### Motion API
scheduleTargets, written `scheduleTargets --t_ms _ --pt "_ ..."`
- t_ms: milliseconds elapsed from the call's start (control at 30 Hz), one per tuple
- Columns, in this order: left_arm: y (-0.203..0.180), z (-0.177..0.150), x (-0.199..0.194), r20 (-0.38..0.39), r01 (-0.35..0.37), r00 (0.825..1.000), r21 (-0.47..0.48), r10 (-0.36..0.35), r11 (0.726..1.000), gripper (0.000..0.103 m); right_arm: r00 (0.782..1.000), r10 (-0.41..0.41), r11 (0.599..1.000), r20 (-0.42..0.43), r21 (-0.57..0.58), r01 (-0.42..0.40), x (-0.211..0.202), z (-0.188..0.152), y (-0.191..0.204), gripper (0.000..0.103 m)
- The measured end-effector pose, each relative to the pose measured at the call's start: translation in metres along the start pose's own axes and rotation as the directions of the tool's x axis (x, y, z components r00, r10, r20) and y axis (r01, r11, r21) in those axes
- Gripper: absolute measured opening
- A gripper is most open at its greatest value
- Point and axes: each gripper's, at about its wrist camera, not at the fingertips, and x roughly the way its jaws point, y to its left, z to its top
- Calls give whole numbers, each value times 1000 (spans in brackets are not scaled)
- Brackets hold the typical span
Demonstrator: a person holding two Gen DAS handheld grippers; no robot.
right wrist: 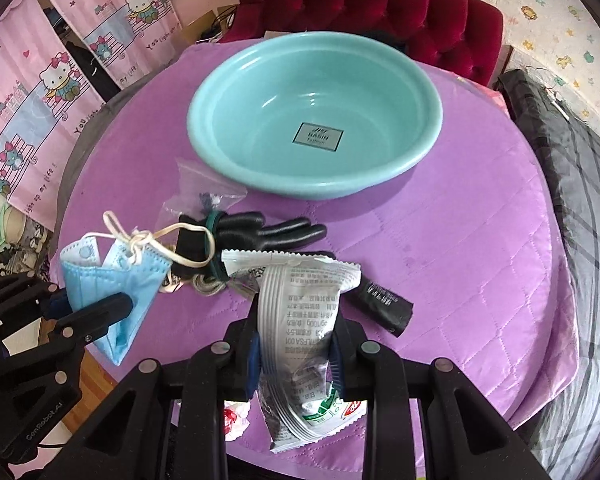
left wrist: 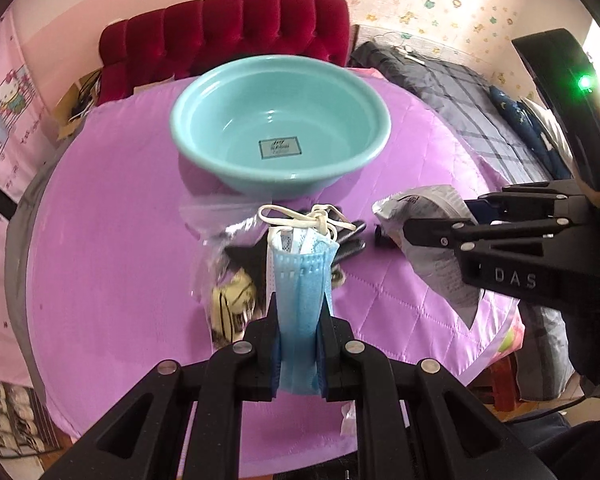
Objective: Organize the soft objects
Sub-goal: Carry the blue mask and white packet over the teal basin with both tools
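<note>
Round purple quilted tabletop [right wrist: 460, 240] carries teal plastic basin [right wrist: 316, 120] at the far middle. Nearer, before it: clear plastic zip bag [right wrist: 204, 194], black rubber gloves [right wrist: 276, 230]. Blue pleated face mask [left wrist: 300, 280] left, silver foil packet [right wrist: 300, 320] right, both above the tabletop.

A folded blue face mask [left wrist: 302, 280], its white ear loops knotted, hung at lower centre of the left view. A crinkled silver packet [right wrist: 300, 320] stood upright at lower centre of the right view. The empty teal basin [right wrist: 428, 120] sat above them, with black gloves [right wrist: 276, 232] lying flat between.

Teal basin [right wrist: 400, 168], quilted purple cloth [right wrist: 480, 240], light-blue mask [left wrist: 300, 288], silver-grey packet [right wrist: 300, 320]
</note>
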Motion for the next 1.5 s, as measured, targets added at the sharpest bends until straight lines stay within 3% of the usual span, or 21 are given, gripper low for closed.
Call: scheduleTargets --t_ms 433,800,1500 --pt "0 45 -2 22 23 999 110 -25 994 15 998 -31 997 50 70 28 -25 34 -9 29" --pt "9 82 -2 53 36 998 136 -43 990 15 996 -46 994 73 99 38 -34 71 -16 30" --pt "25 149 37 49 41 998 150 -49 988 15 997 -38 991 74 134 27 -1 148 -41 30"
